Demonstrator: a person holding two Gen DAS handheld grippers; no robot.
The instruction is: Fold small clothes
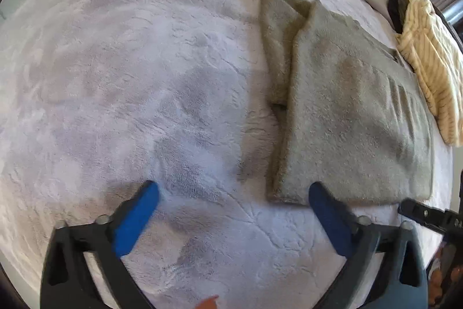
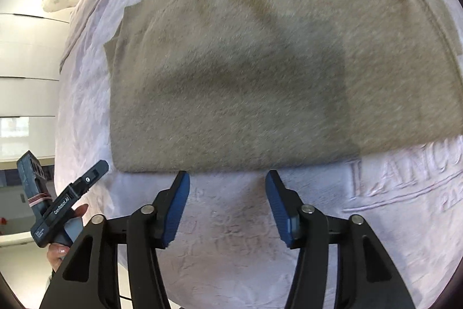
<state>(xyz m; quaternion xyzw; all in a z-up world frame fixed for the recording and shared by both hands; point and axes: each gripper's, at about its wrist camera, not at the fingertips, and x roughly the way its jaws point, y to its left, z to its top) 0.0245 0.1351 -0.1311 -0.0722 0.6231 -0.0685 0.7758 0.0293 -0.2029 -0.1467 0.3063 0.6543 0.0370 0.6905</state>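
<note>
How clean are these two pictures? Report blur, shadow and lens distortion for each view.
Left wrist view: strong fisheye bending with dark corners; soft shadow patches on the blanket; the striped cloth is smeared at the rim. Right wrist view: the olive garment is streaked with motion blur and crossed by a sharp-edged shadow, while the right gripper stays crisp; bright glare at the left.

Both grippers were black frames with triangular cut-outs and round silver pivot pins. The left gripper (image 1: 233,194) carried smooth blue pads on its fingertips (image 1: 144,201). The right gripper (image 2: 227,183) wore ribbed blue pads (image 2: 181,193). In the right wrist view, the left tool's handle bore white lettering and a pink rubber band (image 2: 39,197).
</note>
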